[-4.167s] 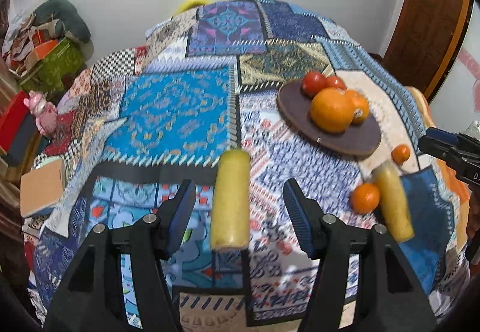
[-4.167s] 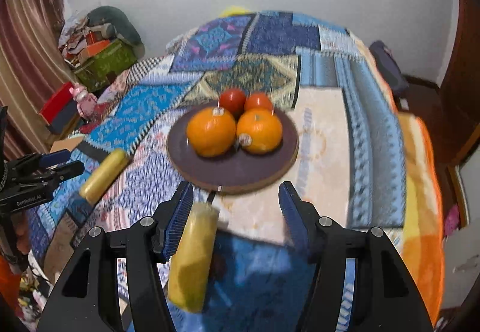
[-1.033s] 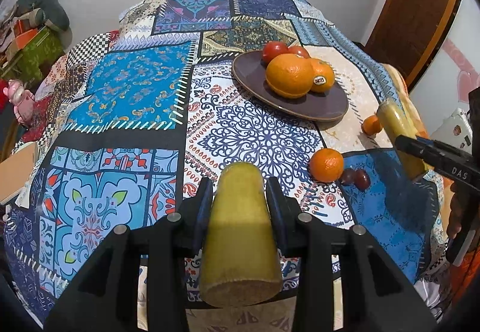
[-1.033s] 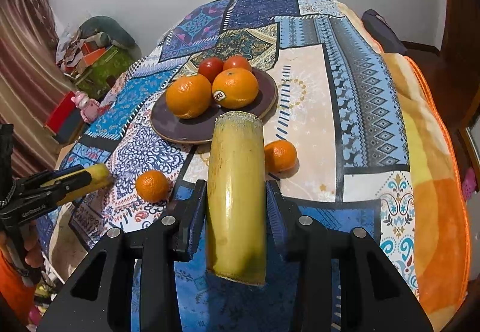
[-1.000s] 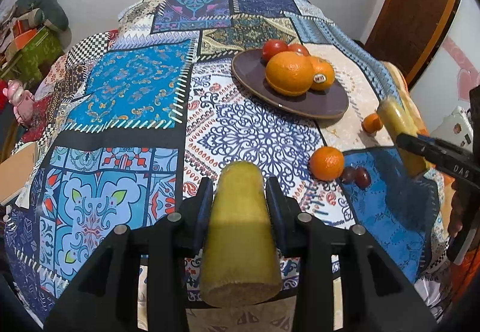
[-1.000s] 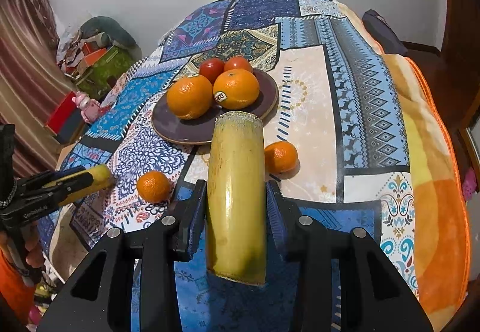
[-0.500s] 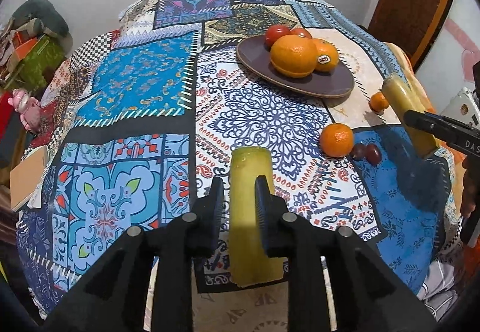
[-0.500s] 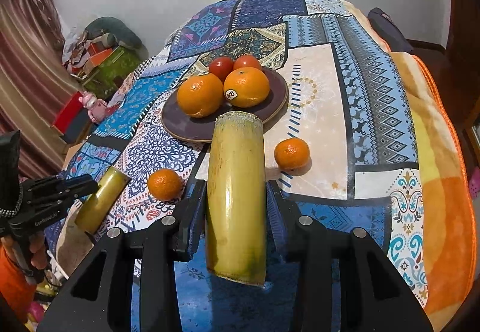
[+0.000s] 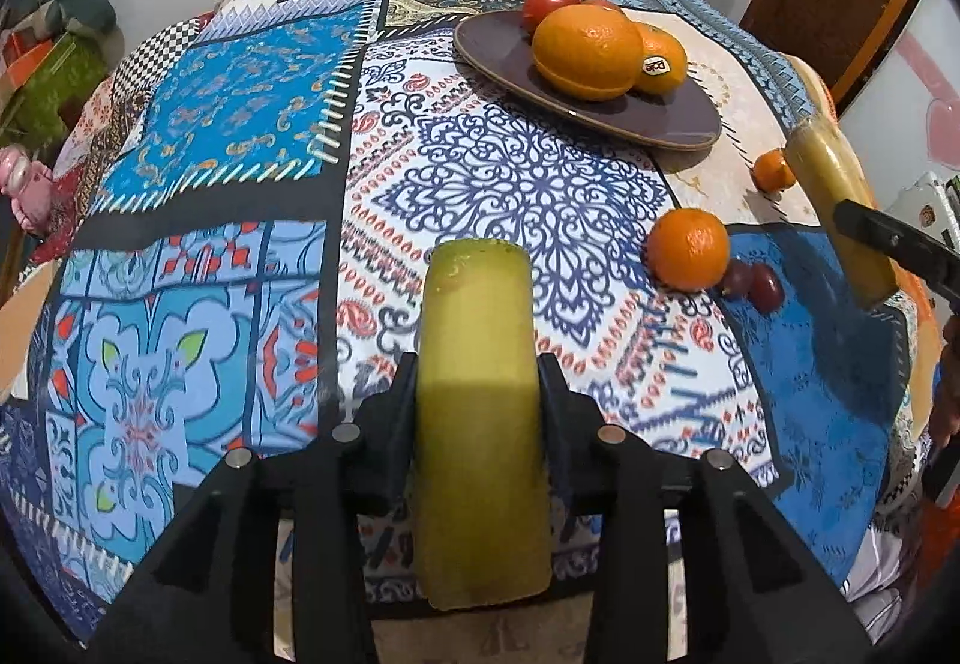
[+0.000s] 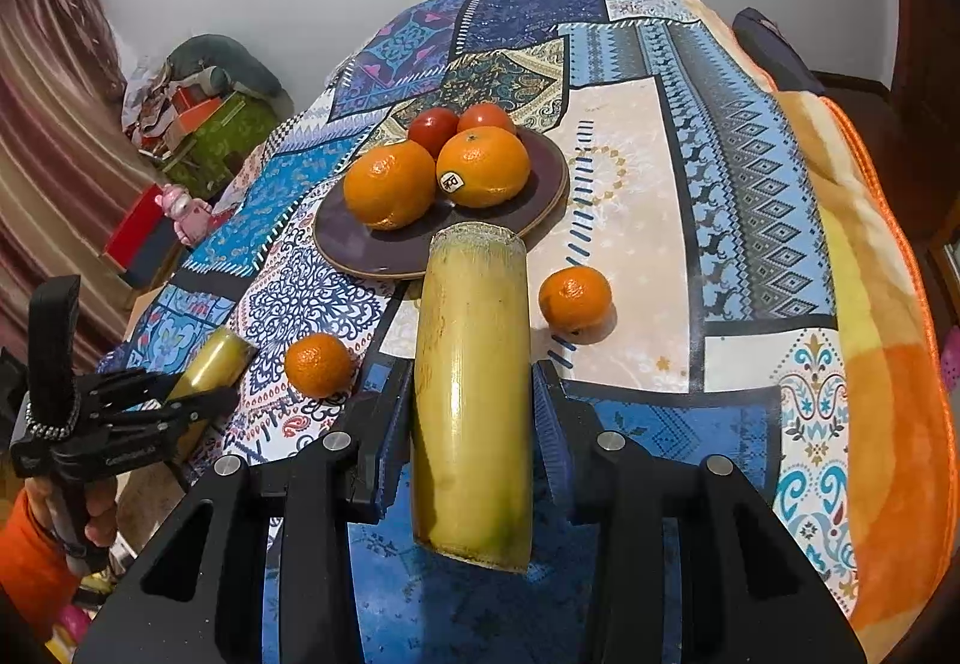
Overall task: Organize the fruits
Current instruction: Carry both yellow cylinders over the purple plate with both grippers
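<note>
Left wrist view: a green-yellow cane piece [image 9: 480, 412] is seen between the fingers of the left gripper [image 9: 480, 394]. Its long axis runs along the fingers, with the cut far end pointing away toward the patterned cloth [image 9: 240, 123] and the near end sticking out toward the camera. The jaws are opening; both pads lie against the piece's sides, so it is gripped. Beyond it, a dark plate [image 9: 660, 123] is seen on the cloth with 2 oranges [image 9: 585, 51] and 2 red fruits [image 9: 549, 3]. A mandarin [image 9: 687, 250] lies on the cloth to the right, with 2 dark grapes [image 9: 756, 283] touching it. A 2nd mandarin [image 9: 774, 170] lies farther right, beside the right gripper [image 9: 894, 244], which is seen side-on holding a yellow cane piece [image 9: 840, 208] tilted up and away.

Right wrist view: the yellow cane piece [image 10: 471, 394] is clamped between the right gripper [image 10: 471, 400] pads. Its long axis follows the fingers, the far end pointing at the plate [image 10: 360, 250] rim. 1 mandarin [image 10: 318, 364] is seen to its left and 1 [image 10: 575, 299] to its right, both on the cloth [image 10: 630, 153]. At lower left, the left gripper [image 10: 198, 394] is held by a hand [image 10: 90, 514], its cane piece [image 10: 213, 361] angled toward the plate.
</note>
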The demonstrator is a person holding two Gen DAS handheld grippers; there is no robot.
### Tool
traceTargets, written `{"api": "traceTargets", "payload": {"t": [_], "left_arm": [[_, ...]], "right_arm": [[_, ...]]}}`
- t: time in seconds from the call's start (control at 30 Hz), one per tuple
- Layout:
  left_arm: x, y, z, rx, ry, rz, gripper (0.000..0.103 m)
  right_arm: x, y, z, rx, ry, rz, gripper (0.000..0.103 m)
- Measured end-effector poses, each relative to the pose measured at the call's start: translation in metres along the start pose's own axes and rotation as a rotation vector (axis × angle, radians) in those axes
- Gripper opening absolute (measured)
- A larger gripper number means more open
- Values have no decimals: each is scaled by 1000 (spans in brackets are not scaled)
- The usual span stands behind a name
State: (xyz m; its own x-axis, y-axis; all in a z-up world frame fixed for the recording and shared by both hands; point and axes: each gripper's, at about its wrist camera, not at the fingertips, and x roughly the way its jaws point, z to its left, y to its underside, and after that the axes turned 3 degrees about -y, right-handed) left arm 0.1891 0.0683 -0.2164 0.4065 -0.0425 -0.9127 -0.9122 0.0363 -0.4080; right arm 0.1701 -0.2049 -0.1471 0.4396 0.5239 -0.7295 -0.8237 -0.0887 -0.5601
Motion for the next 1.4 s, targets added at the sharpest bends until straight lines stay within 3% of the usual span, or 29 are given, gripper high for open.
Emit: {"api": "traceTargets", "payload": {"t": [0.27, 0.67, 0.9, 1.4], "left_arm": [[-13, -16, -1, 5, -49, -58, 37], [-43, -74, 1, -33, -58, -187, 37], [-39, -106, -13, -12, -72, -230, 37], [-1, -159, -24, -28, -65, -229, 37]], "right_arm": [[-4, -21, 5, -23, -12, -36, 36], [2, -65, 22, -104, -13, -90, 36], [19, -86, 29, -128, -16, -93, 36], [67, -112, 25, -146, -7, -38, 36]]}}
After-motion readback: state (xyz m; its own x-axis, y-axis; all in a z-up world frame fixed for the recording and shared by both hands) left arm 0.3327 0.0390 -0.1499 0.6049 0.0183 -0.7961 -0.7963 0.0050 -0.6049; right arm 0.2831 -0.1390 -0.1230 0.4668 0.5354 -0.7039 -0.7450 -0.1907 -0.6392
